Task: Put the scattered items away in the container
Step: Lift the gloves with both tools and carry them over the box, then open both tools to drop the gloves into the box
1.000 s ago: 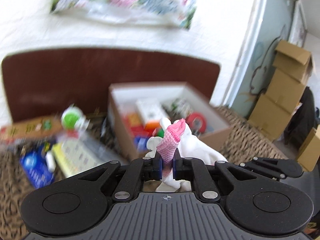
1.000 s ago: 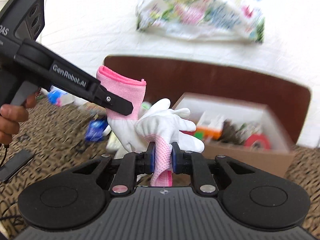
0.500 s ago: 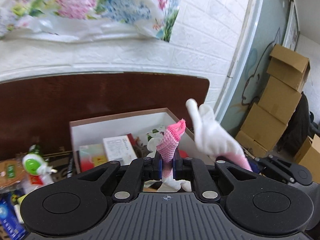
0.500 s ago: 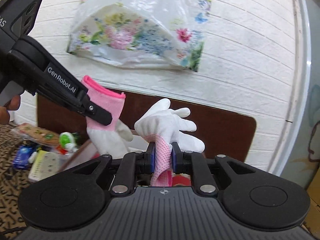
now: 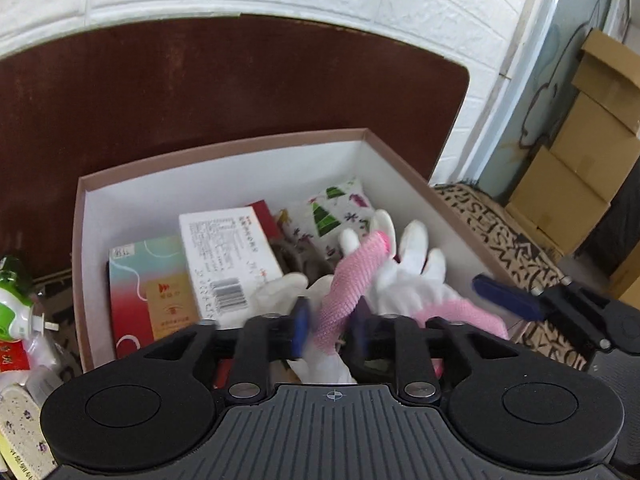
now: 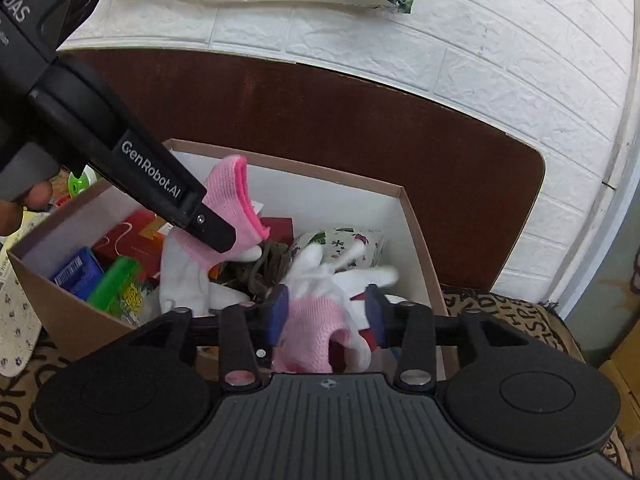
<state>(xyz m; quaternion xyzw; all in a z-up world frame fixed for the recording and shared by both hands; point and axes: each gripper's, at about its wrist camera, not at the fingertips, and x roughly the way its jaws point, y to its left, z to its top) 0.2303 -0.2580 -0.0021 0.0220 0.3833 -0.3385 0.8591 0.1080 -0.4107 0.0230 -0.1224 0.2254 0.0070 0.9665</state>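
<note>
An open cardboard box point(image 5: 224, 152) with white inner walls holds several boxes and packets; it also shows in the right wrist view point(image 6: 416, 236). My left gripper point(image 5: 330, 324) is open over the box, and a white glove with a pink cuff point(image 5: 352, 280) slips loose between its fingers. My right gripper point(image 6: 326, 314) is open too, over the box's right end, with a second white and pink glove point(image 6: 316, 320) loose between its fingers. In the right wrist view the left gripper's finger point(image 6: 176, 200) crosses in front of the first glove point(image 6: 236, 200).
A dark brown headboard point(image 5: 240, 80) stands behind the box, below a white brick wall. Loose items lie left of the box, among them a green and white bottle point(image 5: 12, 300). A patterned cover point(image 5: 512, 240) lies under the box. Cardboard cartons point(image 5: 580, 160) stand stacked at the right.
Both grippers have swung from up near the wall down over the box. Both have opened, letting go of the gloves, which now sag into the box.
</note>
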